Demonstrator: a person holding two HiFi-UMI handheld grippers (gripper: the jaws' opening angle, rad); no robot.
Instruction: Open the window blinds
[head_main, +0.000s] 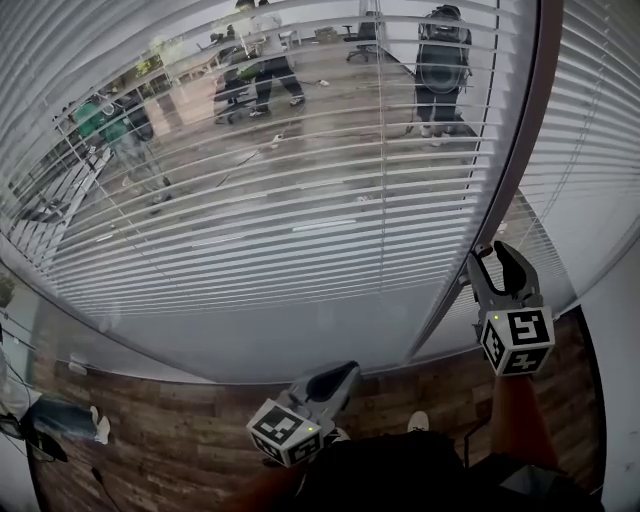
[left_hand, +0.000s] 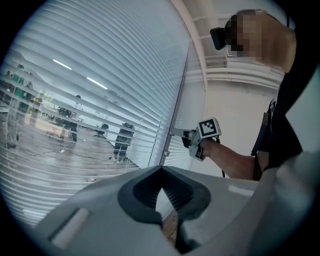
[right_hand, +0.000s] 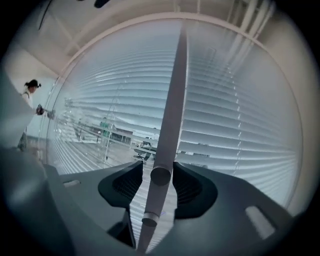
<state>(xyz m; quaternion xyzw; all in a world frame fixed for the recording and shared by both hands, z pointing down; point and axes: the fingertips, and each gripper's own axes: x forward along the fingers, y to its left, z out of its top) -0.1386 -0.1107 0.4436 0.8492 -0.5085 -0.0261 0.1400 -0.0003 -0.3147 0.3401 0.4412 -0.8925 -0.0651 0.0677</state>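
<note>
White slatted blinds (head_main: 300, 200) hang over a large window, their slats angled so the room beyond shows through. A dark upright frame post (head_main: 510, 180) splits them from a second blind (head_main: 600, 150) on the right. My right gripper (head_main: 497, 250) is raised at this post. In the right gripper view its jaws are closed around a grey blind wand (right_hand: 167, 125), which runs up between the pads (right_hand: 131, 185). The right gripper (left_hand: 175, 132) also shows in the left gripper view. My left gripper (head_main: 350, 370) hangs low near my body, shut and holding nothing (left_hand: 161, 170).
Dark wooden floor (head_main: 180, 420) runs under the window. A bag and cables (head_main: 50, 425) lie at the lower left. Beyond the glass stand several people (head_main: 440, 60) and desks. A white wall (left_hand: 235, 120) closes the right side.
</note>
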